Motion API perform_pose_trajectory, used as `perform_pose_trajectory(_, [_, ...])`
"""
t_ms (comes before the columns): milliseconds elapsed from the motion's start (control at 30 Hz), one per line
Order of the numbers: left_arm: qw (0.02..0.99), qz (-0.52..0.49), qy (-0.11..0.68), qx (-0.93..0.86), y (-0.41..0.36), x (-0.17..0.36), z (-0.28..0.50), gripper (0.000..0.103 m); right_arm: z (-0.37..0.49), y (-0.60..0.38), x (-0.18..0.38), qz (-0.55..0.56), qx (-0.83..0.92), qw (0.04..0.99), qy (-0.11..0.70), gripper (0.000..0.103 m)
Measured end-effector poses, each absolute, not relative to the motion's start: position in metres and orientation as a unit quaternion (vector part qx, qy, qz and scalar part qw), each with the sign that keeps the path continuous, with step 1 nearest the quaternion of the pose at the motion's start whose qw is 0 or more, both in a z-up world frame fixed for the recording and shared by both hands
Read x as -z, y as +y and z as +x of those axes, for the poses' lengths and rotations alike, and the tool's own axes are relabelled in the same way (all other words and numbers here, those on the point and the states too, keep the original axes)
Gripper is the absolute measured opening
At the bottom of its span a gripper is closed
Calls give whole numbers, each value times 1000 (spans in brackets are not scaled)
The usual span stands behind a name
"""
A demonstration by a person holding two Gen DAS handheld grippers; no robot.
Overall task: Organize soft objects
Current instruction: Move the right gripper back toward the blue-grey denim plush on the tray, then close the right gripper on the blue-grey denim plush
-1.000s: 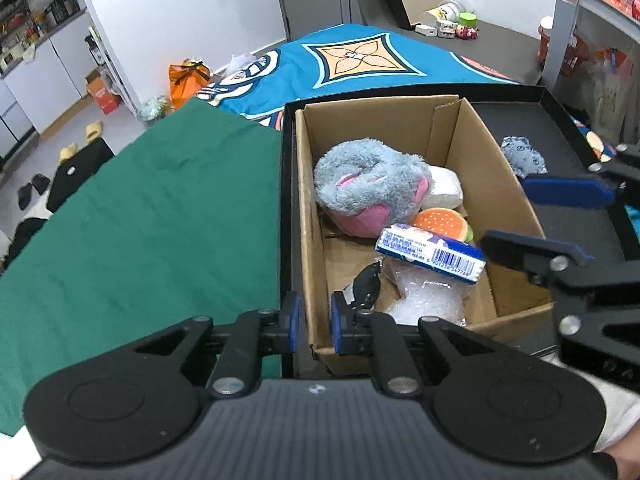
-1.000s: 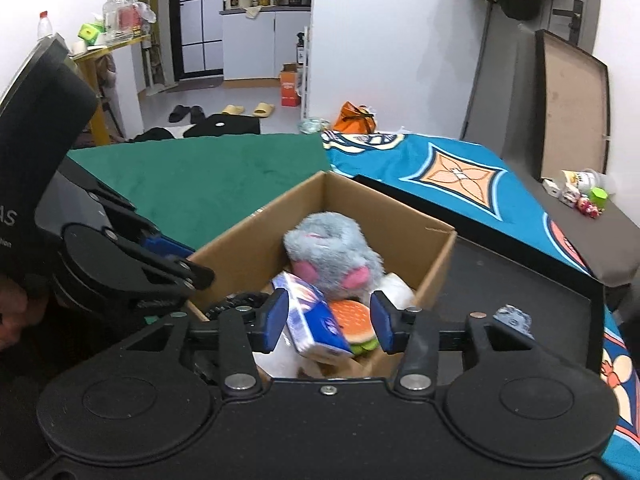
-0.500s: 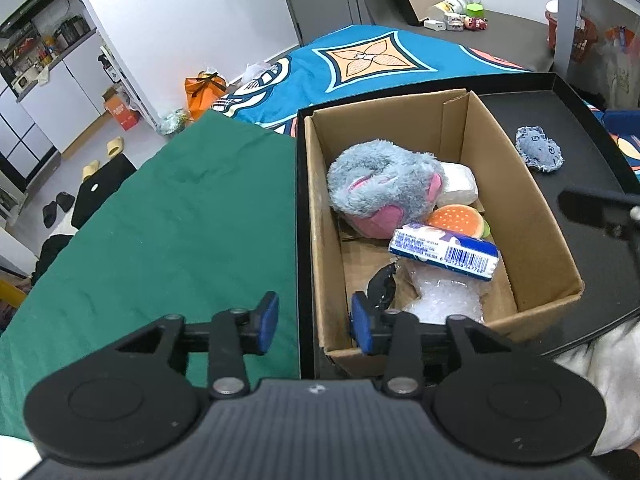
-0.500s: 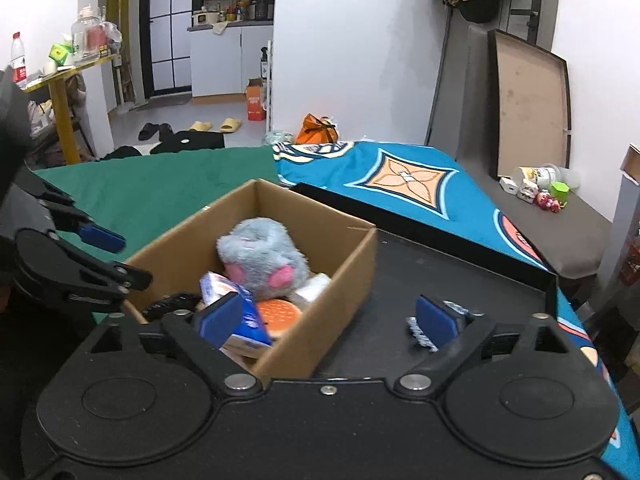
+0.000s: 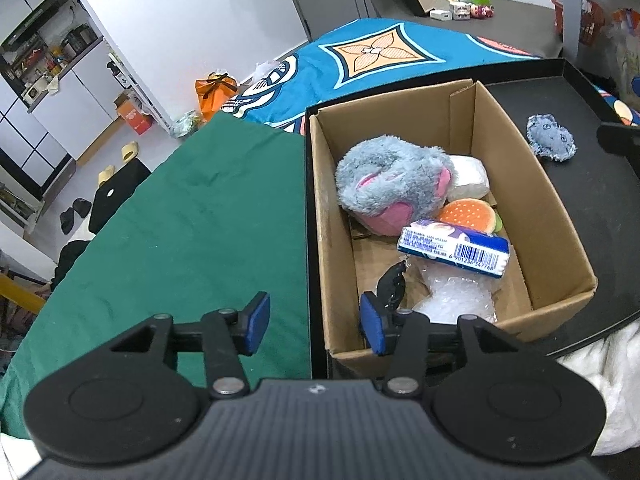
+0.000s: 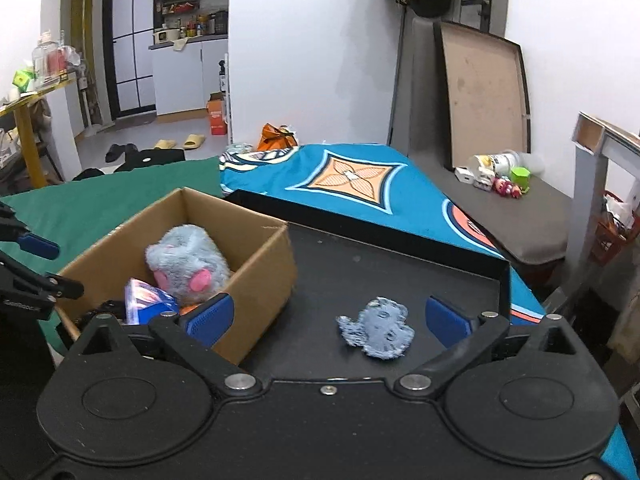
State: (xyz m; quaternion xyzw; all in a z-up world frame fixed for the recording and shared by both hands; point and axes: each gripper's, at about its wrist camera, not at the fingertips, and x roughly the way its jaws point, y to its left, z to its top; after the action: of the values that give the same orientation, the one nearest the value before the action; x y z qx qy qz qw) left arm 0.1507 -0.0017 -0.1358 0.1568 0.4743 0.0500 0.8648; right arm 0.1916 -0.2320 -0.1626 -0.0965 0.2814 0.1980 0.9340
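On the green cloth [image 5: 180,220] and the blue patterned cover [image 6: 348,176] that spread over the surface, we see a shallow black tray [image 6: 400,256], and at its left end sits an open cardboard box [image 5: 520,184]. Inside the box, toward the far end, lies a grey and pink plush toy [image 5: 392,188], with a white packet [image 5: 472,178] touching it on the right. Nearer, we find an orange burger-shaped toy [image 5: 468,212], a blue and white tissue pack [image 5: 456,248] resting across a crinkled clear plastic bag [image 5: 456,300], and a small black item [image 5: 394,284] by the near left wall.

Out on the tray floor, well to the right of the box, lies a small flat blue-grey fuzzy piece [image 6: 378,328].

Our left gripper [image 5: 316,324] hovers at the near left corner of the box, its jaws opening and straddling the box wall without pressing it. Our right gripper [image 6: 328,318] is above the tray, its jaws opening wide, empty, with the fuzzy piece lying beyond them.
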Motion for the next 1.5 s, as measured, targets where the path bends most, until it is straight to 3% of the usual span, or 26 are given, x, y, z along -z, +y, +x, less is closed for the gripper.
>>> perform_pose_trajectory(200, [860,170,477,-60,-6,137,152,52,205,-243,173,-94,-204,928,297,103])
perform_pose_trajectory(433, [857,194,472,-74,-13,137,152,69,224,-255,187,-73,-210,922,316,102])
perform_pose_trajectory(867, [838,243,479,-98,-25,144,158,82,258,-276,225,-17,-190,919,345,67])
perform_pose_trajectory(1167, [836,249,477,-103,-28,146,161,82,277,-277,238,-5,-177,919,352,66])
perform_pose_trajectory(1233, [837,246,479,-100,-27,145,161,82,280,-275,240,-7,-179,918,354,61])
perform_pose_trajectory(1367, [838,240,481,-99,-25,144,161,82,281,-272,249,-23,-176,911,372,36])
perform_pose_trajectory(1500, [838,240,480,-99,-24,143,161,82,274,-270,246,-36,-171,915,365,27])
